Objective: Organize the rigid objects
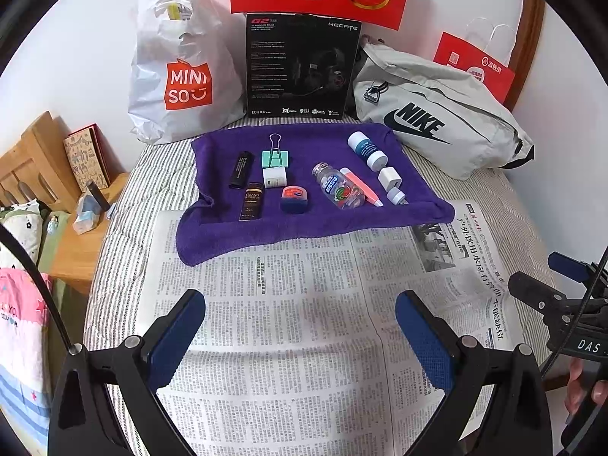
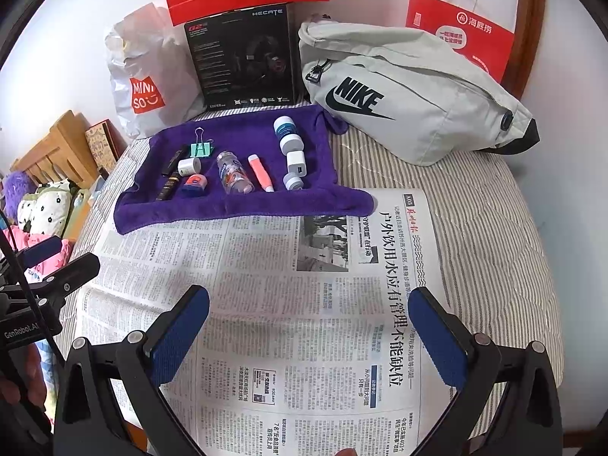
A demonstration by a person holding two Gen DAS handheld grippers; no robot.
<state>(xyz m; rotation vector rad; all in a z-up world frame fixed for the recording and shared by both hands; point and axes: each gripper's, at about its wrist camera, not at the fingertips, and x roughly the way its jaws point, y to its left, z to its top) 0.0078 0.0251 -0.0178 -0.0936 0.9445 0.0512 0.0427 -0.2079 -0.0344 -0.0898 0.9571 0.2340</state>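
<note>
**Left wrist view: both tools released above the newspaper, small items lined up on the purple towel**

Left wrist view shows the left tool (image 1: 300, 336) with its blue pads spread wide and nothing between them, hovering over a newspaper (image 1: 304, 304) laid on a striped bed (image 1: 125, 190). The right tool (image 2: 307, 336) hangs likewise released over the same newspaper, empty.

A purple towel (image 1: 304, 228) lies beyond the newspaper, its near edge overlapping the paper. On the towel, from its left side: a black tube (image 1: 241, 170), a dark bottle (image 1: 251, 201) labelled Grand Reserve just nearer, a green binder clip (image 1: 276, 155), a small white jar (image 1: 274, 178), an orange-lidded blue tin (image 1: 293, 199), a clear bottle (image 1: 338, 187) lying on its side, a pink pen (image 1: 361, 186) beside it, a white-and-blue bottle (image 1: 366, 150), a white charger cube (image 1: 390, 178) and a small white cap (image 1: 396, 194).

Behind the towel stand a Miniso bag (image 1: 178, 76), a black headset box (image 1: 302, 66) and a grey Nike bag (image 1: 437, 121).
</note>
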